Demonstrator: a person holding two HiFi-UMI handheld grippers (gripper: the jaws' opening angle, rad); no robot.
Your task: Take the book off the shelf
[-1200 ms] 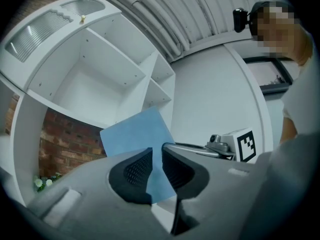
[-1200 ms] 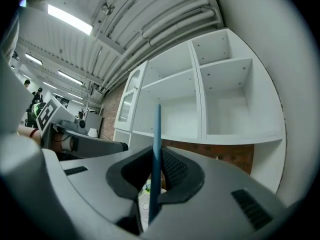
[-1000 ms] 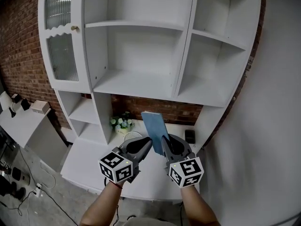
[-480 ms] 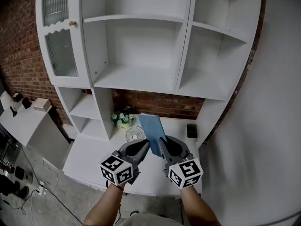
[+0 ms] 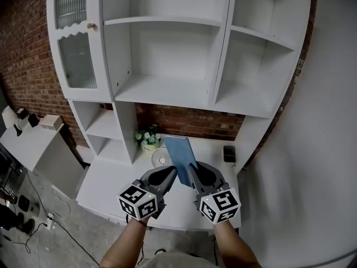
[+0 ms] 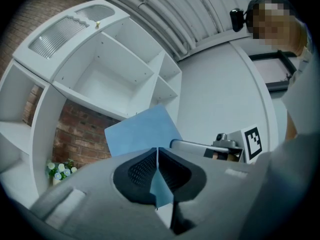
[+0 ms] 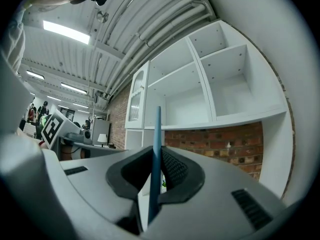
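White desk surface (image 5: 109, 180) lies under both grippers. Nearest, the right gripper (image 5: 192, 167) has its jaws clamped on the lower edge of the blue book (image 5: 179, 151), whose thin edge runs up between the pads while the book stands above the desk, off the shelves. The left gripper (image 5: 174, 171) sits just beside it, jaws pressed together on nothing, tips facing the book's cover; beyond are a small fan (image 5: 160, 158), a flower pot (image 5: 146, 141), the brick wall (image 5: 189, 121) and the white shelf unit (image 5: 167, 88).

White shelving (image 5: 167, 94), red brick wall (image 5: 28, 66), grey floor (image 5: 67, 239)
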